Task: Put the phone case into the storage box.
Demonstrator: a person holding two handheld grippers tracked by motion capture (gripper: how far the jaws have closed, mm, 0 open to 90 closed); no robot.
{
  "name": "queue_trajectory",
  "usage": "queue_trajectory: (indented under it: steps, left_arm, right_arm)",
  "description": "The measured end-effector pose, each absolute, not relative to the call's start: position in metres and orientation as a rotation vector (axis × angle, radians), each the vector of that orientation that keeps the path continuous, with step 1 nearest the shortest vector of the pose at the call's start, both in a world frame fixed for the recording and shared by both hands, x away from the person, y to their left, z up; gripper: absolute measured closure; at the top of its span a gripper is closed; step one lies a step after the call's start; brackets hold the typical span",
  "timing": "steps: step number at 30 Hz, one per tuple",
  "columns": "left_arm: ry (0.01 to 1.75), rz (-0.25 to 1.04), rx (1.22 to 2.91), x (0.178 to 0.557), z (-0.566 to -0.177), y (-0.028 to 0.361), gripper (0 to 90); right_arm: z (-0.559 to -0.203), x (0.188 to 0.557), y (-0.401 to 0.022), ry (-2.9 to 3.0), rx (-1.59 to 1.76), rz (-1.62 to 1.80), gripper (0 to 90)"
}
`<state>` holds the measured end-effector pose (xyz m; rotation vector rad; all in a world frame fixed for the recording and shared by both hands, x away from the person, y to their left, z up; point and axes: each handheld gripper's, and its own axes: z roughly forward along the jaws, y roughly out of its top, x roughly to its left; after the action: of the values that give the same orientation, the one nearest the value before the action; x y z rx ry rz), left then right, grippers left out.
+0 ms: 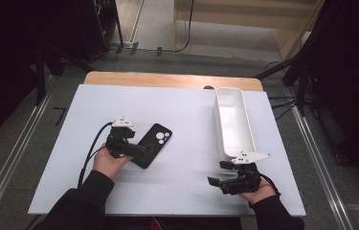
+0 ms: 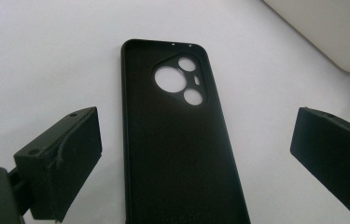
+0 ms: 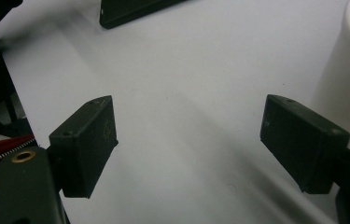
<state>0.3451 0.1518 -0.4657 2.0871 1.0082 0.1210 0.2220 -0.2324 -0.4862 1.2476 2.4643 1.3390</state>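
No legible text or label anywhere, perhaps from blur.

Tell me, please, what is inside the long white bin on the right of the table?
The white bin looks empty: its bare white floor shows along its length. The near end, behind the right claw, is partly covered.

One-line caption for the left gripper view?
Open left gripper straddles a black soft phone case lying inside-up on the white table.
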Motion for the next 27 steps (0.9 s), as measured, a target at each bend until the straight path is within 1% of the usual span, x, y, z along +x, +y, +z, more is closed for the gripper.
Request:
queue_trajectory:
  steps: [5, 7, 13, 19, 21, 27]
  left_arm:
    - [1.022, 0.141, 2.076, 0.350, -0.469, 0.149, 1.5]
    - [1.023, 0.157, 2.078, 0.351, -0.470, 0.146, 3.0]
    - [1.023, 0.176, 2.083, 0.355, -0.476, 0.134, 3.0]
    - [1.031, 0.176, 2.115, 0.356, -0.484, 0.128, 3.0]
    - [1.026, 0.201, 2.143, 0.355, -0.487, 0.126, 3.0]
    - [1.017, 0.211, 2.145, 0.353, -0.489, 0.124, 3.0]
  right_arm:
    - [-0.486, 0.222, -0.232, 2.468, 1.256, 1.337, 16.9]
    - [-0.487, 0.222, -0.232, 2.468, 1.256, 1.338, 16.9]
    - [-0.486, 0.222, -0.232, 2.470, 1.252, 1.336, 16.9]
    - [-0.487, 0.222, -0.233, 2.464, 1.242, 1.340, 16.9]
    - [-0.487, 0.222, -0.233, 2.463, 1.246, 1.339, 16.9]
    - [-0.487, 0.222, -0.233, 2.467, 1.239, 1.336, 16.9]
